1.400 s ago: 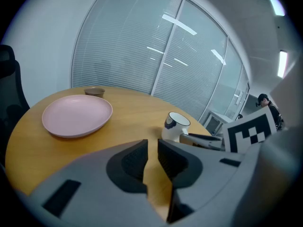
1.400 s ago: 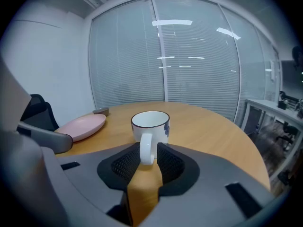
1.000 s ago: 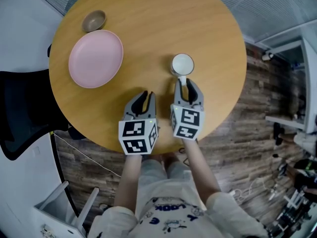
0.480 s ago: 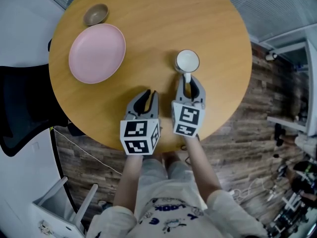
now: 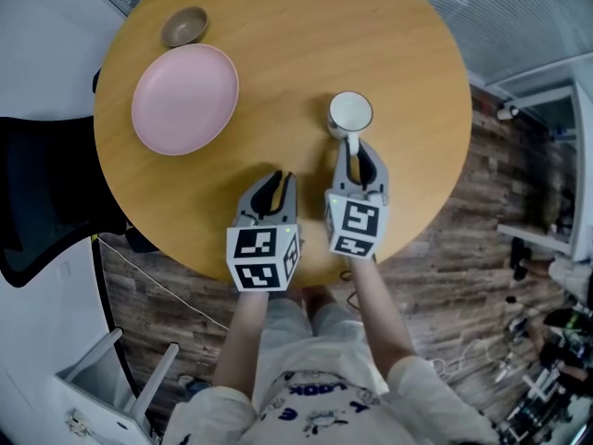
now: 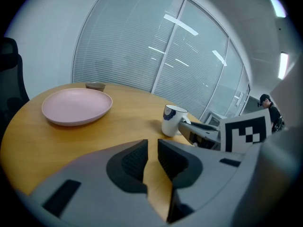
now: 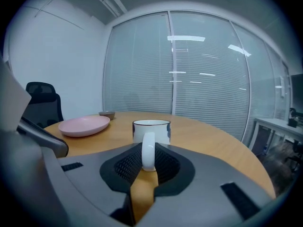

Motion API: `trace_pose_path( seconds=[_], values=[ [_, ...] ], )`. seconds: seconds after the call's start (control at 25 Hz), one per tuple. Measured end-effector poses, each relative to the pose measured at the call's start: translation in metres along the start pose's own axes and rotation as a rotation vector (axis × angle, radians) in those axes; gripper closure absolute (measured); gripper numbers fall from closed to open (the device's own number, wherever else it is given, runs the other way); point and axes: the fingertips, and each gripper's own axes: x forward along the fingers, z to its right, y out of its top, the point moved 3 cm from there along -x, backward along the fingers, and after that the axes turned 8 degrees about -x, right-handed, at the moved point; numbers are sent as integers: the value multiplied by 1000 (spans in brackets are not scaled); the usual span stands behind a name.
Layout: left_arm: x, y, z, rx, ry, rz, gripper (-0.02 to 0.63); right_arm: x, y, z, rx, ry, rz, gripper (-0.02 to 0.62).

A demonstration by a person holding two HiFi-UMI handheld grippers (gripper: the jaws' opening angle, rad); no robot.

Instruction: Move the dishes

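On the round wooden table (image 5: 306, 44), a small brown bowl (image 5: 184, 26) sat just beside a round pink plate (image 5: 184, 98). Our left gripper (image 5: 280, 178) held its jaws narrowly apart on nothing. The upright white dark-rimmed mug (image 5: 350, 112) pointed its handle at us, pinched by the right gripper (image 5: 353, 148), whose jaws had just been closing. Only the head view showed "LOOK" on our shirt (image 5: 310, 389).
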Motion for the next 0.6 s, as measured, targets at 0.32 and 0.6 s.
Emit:
trace_pose_path(
  seconds=[0.32,0.6],
  values=[
    [-13,19,-5,-17,31,54,543,-2,18,-11,19,55,21,541],
    [-38,35,-29,-57,97,116,543,-10,51,-52,5,164,79,541]
  ],
)
